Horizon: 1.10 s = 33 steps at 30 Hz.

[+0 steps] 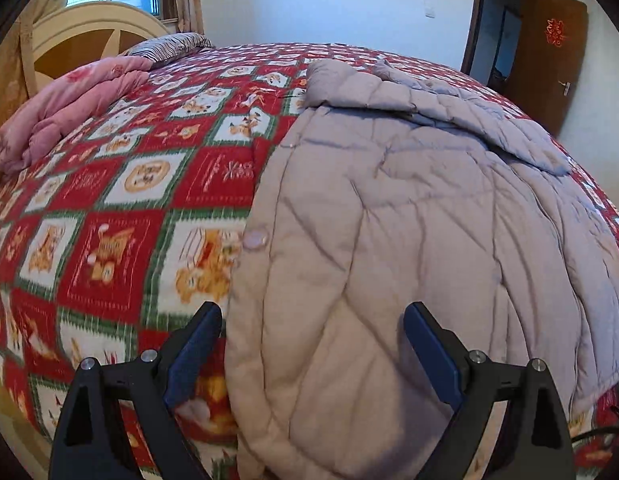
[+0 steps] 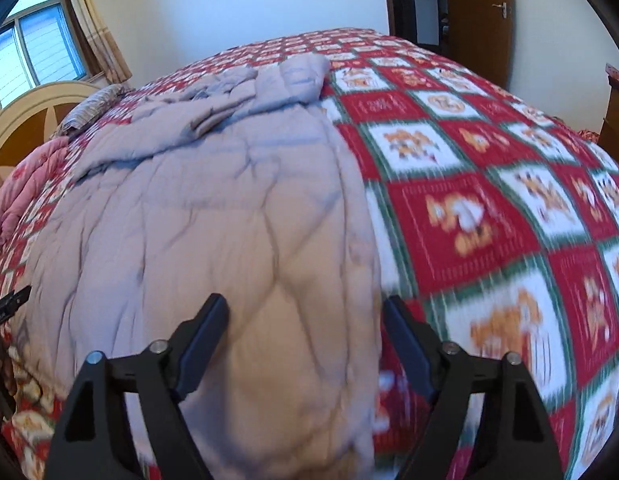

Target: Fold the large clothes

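A large pale lilac quilted coat (image 1: 389,220) lies spread on the bed, its hem toward me and a sleeve folded across the far part. My left gripper (image 1: 313,320) hovers open over the coat's near left edge, one finger over the bedspread and the other over the coat. In the right wrist view the same coat (image 2: 213,216) fills the left half. There my right gripper (image 2: 305,312) stands open above the coat's near right edge, nothing between its fingers. The left gripper's tip (image 2: 13,300) shows at the far left of that view.
A red, green and white bear-print bedspread (image 1: 121,216) covers the bed. A folded pink quilt (image 1: 69,108) and a striped pillow (image 1: 169,46) lie near the cream headboard (image 1: 89,28). A brown door (image 2: 481,12) stands behind the bed.
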Each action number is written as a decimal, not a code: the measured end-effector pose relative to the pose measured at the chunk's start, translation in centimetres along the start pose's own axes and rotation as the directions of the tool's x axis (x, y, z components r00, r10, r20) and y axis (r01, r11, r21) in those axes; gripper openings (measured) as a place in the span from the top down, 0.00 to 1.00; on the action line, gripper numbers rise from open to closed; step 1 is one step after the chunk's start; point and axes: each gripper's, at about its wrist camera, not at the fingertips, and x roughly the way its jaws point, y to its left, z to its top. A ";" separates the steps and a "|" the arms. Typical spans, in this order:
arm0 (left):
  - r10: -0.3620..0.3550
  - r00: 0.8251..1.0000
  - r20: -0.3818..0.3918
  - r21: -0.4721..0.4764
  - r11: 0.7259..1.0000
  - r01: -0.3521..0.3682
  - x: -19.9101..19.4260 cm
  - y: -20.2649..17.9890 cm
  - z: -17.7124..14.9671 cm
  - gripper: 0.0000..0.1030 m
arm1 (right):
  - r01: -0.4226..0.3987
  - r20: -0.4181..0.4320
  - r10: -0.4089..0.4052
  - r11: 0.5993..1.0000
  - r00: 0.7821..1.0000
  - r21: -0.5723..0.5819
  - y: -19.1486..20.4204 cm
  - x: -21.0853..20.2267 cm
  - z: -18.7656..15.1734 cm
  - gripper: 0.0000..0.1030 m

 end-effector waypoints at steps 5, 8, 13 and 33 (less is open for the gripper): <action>-0.054 0.998 -0.013 -0.009 0.998 0.054 -0.2 0.0 -0.5 0.10 | -0.016 -0.027 0.016 1.000 1.000 -0.022 0.0 -0.9 -2.1 0.32; -0.070 0.997 -0.017 0.009 0.998 0.070 -0.3 -0.5 -0.8 0.10 | -0.023 -0.034 0.022 0.999 0.999 -0.022 -0.1 -1.1 -2.8 0.39; -0.068 0.997 -0.025 0.031 0.997 0.069 -0.4 -0.8 -1.1 0.11 | -0.038 -0.044 0.037 0.999 0.998 -0.022 0.0 -0.8 -3.6 0.48; -0.121 0.991 -0.050 -0.031 0.992 0.119 -0.7 0.8 -1.7 0.50 | -0.053 -0.042 0.054 0.999 0.998 0.008 -0.5 -0.8 -4.7 0.63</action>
